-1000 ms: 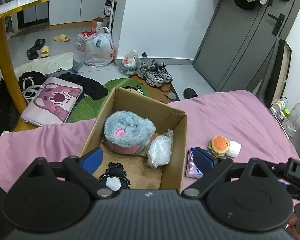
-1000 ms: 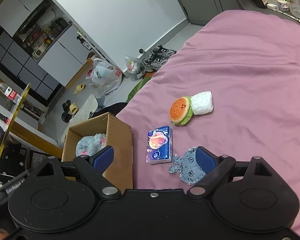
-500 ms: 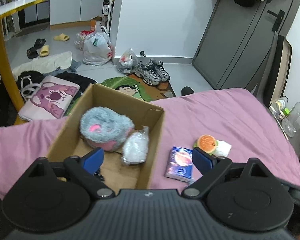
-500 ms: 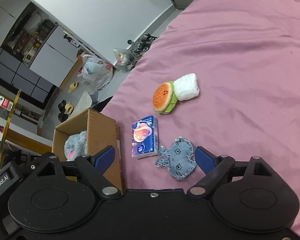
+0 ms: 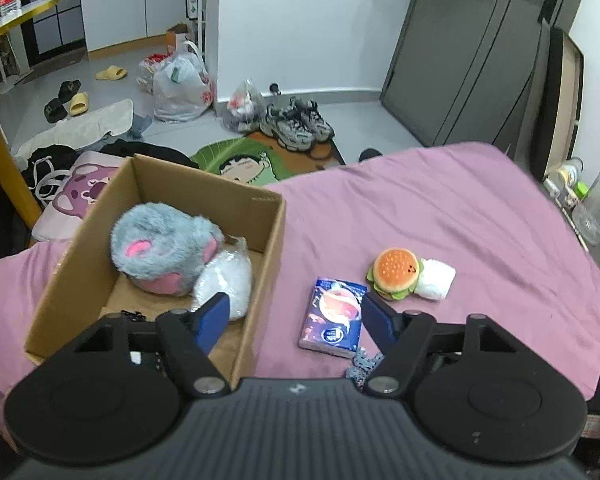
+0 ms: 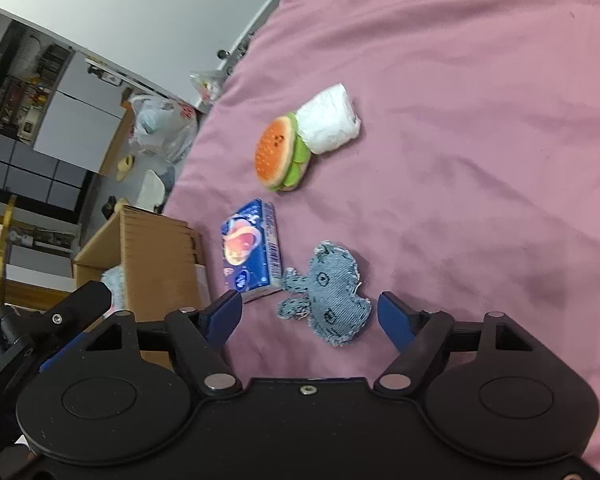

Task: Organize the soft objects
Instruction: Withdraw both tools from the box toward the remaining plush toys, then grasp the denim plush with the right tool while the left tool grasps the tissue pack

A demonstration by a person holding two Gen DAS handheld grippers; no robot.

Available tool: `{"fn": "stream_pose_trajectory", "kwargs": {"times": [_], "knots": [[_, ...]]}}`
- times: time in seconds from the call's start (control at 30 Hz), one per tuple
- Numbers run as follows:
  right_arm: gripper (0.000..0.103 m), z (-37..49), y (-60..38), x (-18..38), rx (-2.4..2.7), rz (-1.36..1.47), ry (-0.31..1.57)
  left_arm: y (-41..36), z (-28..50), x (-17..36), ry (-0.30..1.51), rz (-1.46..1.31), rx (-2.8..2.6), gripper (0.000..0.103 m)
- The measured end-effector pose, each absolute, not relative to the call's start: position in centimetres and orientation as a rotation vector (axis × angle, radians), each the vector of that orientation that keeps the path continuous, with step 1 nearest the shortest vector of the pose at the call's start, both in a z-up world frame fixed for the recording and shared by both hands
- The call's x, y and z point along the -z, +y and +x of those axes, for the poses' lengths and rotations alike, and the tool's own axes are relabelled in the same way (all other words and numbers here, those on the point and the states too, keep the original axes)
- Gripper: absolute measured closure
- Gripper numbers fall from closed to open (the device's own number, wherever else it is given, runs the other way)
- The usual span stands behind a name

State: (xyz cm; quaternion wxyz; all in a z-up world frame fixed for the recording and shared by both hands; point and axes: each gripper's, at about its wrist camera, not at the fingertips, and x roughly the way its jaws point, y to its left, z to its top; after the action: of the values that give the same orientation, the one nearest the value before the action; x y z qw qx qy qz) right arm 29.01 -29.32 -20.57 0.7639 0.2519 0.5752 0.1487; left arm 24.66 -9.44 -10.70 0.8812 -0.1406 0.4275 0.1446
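Right tongs (image 6: 310,314) closing around denim toy (image 6: 332,294)

**What my cameras don't let me see**

From my left wrist, the denim toy (image 5: 363,362) is mostly hidden behind my own tong body; only a frayed corner shows. A black lacy thing (image 5: 134,315) in the cardboard box (image 5: 274,248) is covered by my left finger mount, so I can't tell what it is. The box's near wall is hidden too.

From my right wrist, the box (image 6: 156,256) shows only its outer side; of the grey plush (image 6: 114,280) inside I see a blurred tuft. The print on the tissue pack (image 6: 250,250) is too small to read. My other tong (image 6: 40,334) is cut off by the left edge.
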Motion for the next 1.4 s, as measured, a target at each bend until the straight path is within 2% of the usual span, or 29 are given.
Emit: {"fn": "stream_pose_trajectory", "kwargs": {"times": [0.1, 0.2, 0.27, 0.93, 1.4], "knots": [[0.037, 29.4, -28.9, 21.2, -0.310, 0.517, 1.269, -10.2, 25.4, 11.0, 0.896, -0.275, -0.294, 0.035], [0.055, 29.6, -27.9, 22.2, -0.326, 0.468, 1.306, -10.8, 26.3, 11.3, 0.903, -0.268, -0.284, 0.035], [0.084, 29.7, -27.4, 22.7, -0.357, 0.464, 1.346, -11.3, 26.8, 11.3, 0.903, -0.262, -0.282, 0.035], [0.085, 29.4, -33.4, 22.1, -0.148, 0.621, 1.231, -14.2, 31.0, 15.8, 1.020, -0.190, -0.240, 0.035], [0.084, 29.8, -33.1, 22.2, -0.144, 0.618, 1.228, -13.7, 33.8, 20.1, 1.150, -0.170, -0.280, 0.034]]}}
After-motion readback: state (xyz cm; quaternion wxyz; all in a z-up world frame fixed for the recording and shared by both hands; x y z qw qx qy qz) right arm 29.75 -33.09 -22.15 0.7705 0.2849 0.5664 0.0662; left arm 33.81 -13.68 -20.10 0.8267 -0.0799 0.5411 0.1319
